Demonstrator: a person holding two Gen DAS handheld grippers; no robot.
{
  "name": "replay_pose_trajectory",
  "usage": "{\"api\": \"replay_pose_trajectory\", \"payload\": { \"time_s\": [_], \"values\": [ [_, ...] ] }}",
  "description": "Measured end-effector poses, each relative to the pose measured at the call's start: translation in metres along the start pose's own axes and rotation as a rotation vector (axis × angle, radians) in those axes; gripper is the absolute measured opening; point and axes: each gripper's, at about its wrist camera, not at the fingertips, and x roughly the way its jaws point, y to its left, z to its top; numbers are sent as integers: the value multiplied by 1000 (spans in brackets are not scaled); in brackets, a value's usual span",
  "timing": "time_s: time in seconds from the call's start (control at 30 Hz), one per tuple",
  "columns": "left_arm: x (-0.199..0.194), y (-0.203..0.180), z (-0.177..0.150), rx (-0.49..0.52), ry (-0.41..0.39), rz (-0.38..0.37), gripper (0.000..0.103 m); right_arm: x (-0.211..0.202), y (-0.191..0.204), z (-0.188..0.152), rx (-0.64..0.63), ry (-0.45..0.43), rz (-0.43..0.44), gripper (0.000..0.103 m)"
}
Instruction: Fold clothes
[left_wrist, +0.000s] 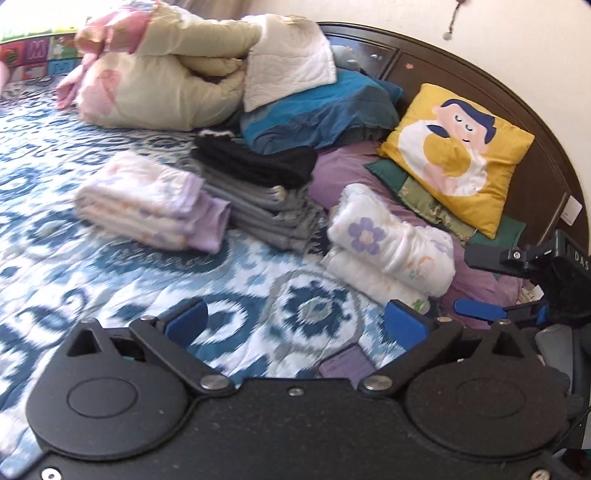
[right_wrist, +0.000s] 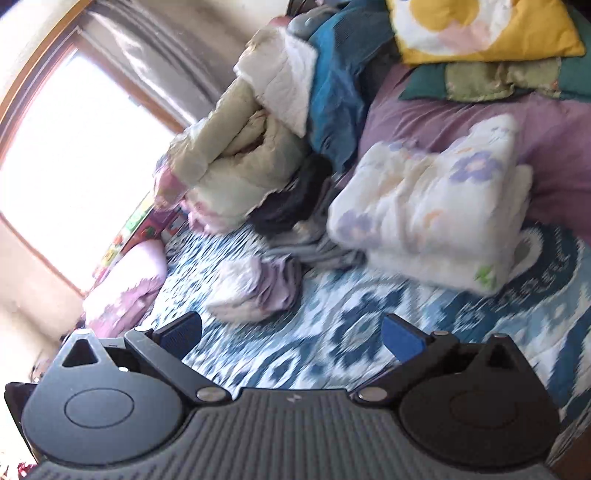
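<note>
Yellow cushion (right_wrist: 487, 33) cut off by the top edge in the right wrist view. Bedspread pattern (right_wrist: 351, 332) smeared by motion blur there; lilac folded garment (right_wrist: 258, 291) also blurred. Grey folded stack (left_wrist: 266, 214) partly hidden under black garment (left_wrist: 255, 162). Wall pendant (left_wrist: 452, 22) too small to identify.

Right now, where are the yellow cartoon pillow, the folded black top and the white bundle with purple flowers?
yellow cartoon pillow (left_wrist: 458, 158): left wrist view, its printed front.
folded black top (left_wrist: 255, 162): left wrist view, upper surface.
white bundle with purple flowers (right_wrist: 436, 206): right wrist view, top fold.
</note>
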Motion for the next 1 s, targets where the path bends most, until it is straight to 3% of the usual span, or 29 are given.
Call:
{"api": "replay_pose_trajectory", "payload": {
  "time_s": [0.1,0.2,0.3,0.43,0.57,0.63,0.77,0.87,1.0],
  "values": [
    [-77,33,-20,-14,-25,115,103,6,63,-38,-73,89,47,103],
    [-156,59,-35,-12,-69,281,103,9,130,-75,-160,176,104,103],
    [-221,75,-57,-69,-126,493,103,10,189,-112,-283,230,138,103],
    [-262,97,-97,-152,-116,663,103,6,242,-164,-425,276,115,103],
    [-280,115,-141,-224,-114,787,103,2,270,-212,-537,315,65,103],
    [-282,120,-157,-253,-89,815,103,-3,277,-230,-588,315,32,103],
    [-286,122,-174,-304,-82,796,103,-14,287,-259,-664,311,-25,103],
    [-293,111,-177,-269,-145,822,103,-17,289,-270,-699,297,-64,103],
    [-291,100,-176,-207,-114,776,103,-26,289,-273,-709,284,-87,103]
  ]
}}
